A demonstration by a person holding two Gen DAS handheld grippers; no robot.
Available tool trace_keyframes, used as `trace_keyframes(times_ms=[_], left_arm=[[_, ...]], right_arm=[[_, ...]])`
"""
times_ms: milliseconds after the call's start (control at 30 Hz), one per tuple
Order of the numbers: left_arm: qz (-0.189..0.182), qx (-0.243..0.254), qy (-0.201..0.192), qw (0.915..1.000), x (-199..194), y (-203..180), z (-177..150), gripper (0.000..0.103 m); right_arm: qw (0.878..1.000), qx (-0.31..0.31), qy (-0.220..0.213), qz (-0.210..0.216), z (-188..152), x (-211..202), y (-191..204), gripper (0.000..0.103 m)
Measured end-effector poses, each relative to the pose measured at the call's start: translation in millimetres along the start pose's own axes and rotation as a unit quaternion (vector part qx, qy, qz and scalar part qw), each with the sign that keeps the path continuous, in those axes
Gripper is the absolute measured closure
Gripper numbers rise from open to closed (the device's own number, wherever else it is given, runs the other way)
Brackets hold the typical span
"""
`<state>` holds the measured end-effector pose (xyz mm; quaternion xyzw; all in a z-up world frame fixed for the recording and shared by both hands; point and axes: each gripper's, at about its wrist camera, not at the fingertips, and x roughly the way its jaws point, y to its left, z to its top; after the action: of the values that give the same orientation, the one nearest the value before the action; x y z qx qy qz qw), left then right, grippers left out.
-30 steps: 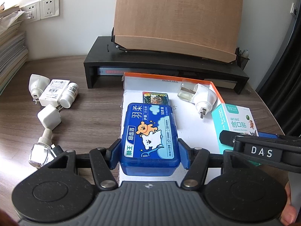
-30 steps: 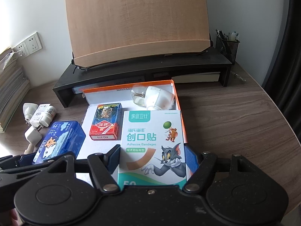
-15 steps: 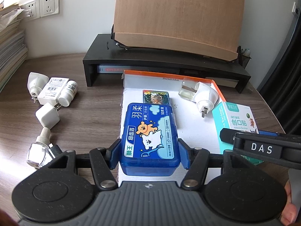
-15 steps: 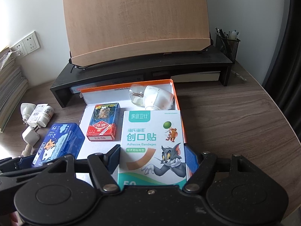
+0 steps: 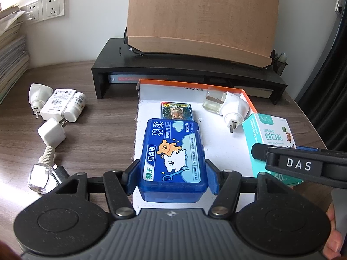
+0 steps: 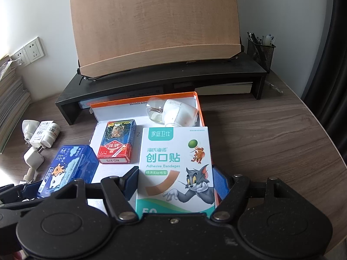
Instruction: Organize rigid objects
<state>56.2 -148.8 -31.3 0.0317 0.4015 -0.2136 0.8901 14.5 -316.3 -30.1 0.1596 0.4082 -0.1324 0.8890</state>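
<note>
Wooden desk, orange-rimmed tray [image 5: 247,95] at centre. Left gripper [image 5: 172,174] clamps blue floss box [image 5: 172,153], rigid, slick plastic. Right gripper [image 6: 175,184] clamps bandage carton [image 6: 175,164], light, crushable; both gripped at their long sides, over tray.

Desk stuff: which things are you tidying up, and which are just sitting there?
For the job:
- blue floss box, in the left claw
- bandage box, in the right claw
- orange-edged tray
- card pack
- plug-in bottle in the tray
- white charger, pill bottle

Just sitting there:
- black shelf
- wooden board
- pen cup
- wall sockets
</note>
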Motion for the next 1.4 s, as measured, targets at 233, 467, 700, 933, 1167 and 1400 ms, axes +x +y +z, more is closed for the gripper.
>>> trace_keyframes(times_ms=[233, 467, 700, 933, 1167, 1400], left_arm=[[0.001, -0.001, 0.002, 1.0, -1.1, 0.5, -0.3, 0.042], [0.002, 0.002, 0.007, 1.0, -1.8, -0.5, -2.9, 0.042], [0.003, 0.0, 0.008, 1.0, -2.9, -0.9, -3.9, 0.042], [0.003, 0.003, 0.006, 1.0, -4.3, -1.3, -3.4, 0.042], [0.005, 0.003, 0.006, 1.0, -4.2, -0.8, -2.2, 0.042], [0.007, 0.002, 0.009, 0.9999, -1.8, 0.6, -1.3, 0.042]], right_arm=[[1.0, 0.001, -0.001, 0.002, -0.7, -1.4, -0.5, 0.019], [1.0, 0.002, 0.002, 0.004, -4.4, -2.1, -1.2, 0.019], [1.0, 0.003, 0.005, 0.005, -6.7, -2.9, -1.6, 0.019], [1.0, 0.0, 0.004, 0.008, -8.7, -3.3, -1.6, 0.019], [1.0, -0.003, 0.005, 0.01, -8.0, -1.6, -0.6, 0.019], [1.0, -0.004, 0.008, 0.011, -7.3, 2.6, 1.0, 0.019]])
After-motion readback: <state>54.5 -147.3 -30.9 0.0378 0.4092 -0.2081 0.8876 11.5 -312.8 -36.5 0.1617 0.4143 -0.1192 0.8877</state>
